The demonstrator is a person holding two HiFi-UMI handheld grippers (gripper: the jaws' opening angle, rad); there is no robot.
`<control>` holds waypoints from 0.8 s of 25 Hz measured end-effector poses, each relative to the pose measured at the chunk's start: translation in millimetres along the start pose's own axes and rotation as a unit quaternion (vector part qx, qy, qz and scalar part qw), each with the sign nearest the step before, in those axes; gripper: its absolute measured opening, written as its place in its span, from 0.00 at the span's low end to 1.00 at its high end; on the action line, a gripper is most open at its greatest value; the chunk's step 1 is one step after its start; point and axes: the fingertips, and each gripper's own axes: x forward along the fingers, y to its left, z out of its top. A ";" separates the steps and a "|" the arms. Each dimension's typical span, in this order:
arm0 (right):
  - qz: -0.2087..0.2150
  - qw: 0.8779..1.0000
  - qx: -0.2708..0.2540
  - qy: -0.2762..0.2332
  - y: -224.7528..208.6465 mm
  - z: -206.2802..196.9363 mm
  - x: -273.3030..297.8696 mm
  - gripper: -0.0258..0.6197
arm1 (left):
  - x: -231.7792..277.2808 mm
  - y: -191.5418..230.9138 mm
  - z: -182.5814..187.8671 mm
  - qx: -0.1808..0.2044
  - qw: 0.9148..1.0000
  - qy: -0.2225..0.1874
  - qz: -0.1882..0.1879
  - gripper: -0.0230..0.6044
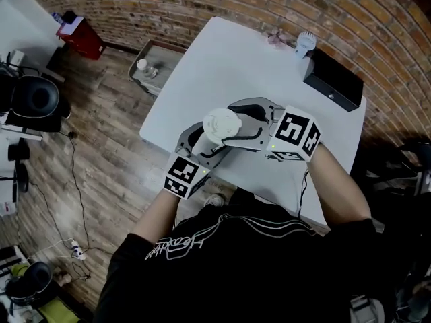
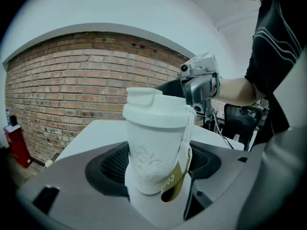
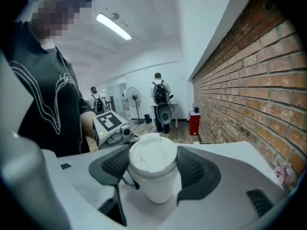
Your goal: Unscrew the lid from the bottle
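White matte plastic bottle point(image 2: 146, 147) stands upright at the near edge of the white table point(image 1: 222, 66), long axis vertical, round white lid point(image 3: 151, 155) on top. Left gripper point(image 2: 156, 169) is clamped on its tapered body. Right gripper point(image 3: 154, 166) has its ribbed dark pads point(image 3: 199, 169) closed on the lid rim.

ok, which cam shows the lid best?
Right gripper view: it looks down onto the lid, top and rim clear, between the right claw's pads. Left gripper view shows the lid side-on atop the bottle. Head view shows the lid small.
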 end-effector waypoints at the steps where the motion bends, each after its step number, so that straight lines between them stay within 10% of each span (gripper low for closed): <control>1: 0.019 1.000 -0.008 0.011 0.0 -0.9 0.1 0.52 | 0.7 -0.6 -0.4 -0.001 1.000 0.000 0.001 0.61; 12: 0.198 0.964 -0.130 0.118 5.1 -0.7 4.4 0.52 | -0.7 -1.1 -1.3 -0.005 1.000 0.008 0.003 0.61; 20: 0.174 0.978 -0.073 0.090 7.2 10.8 2.0 0.57 | -0.4 -0.8 -2.9 -0.004 1.000 0.012 0.001 0.61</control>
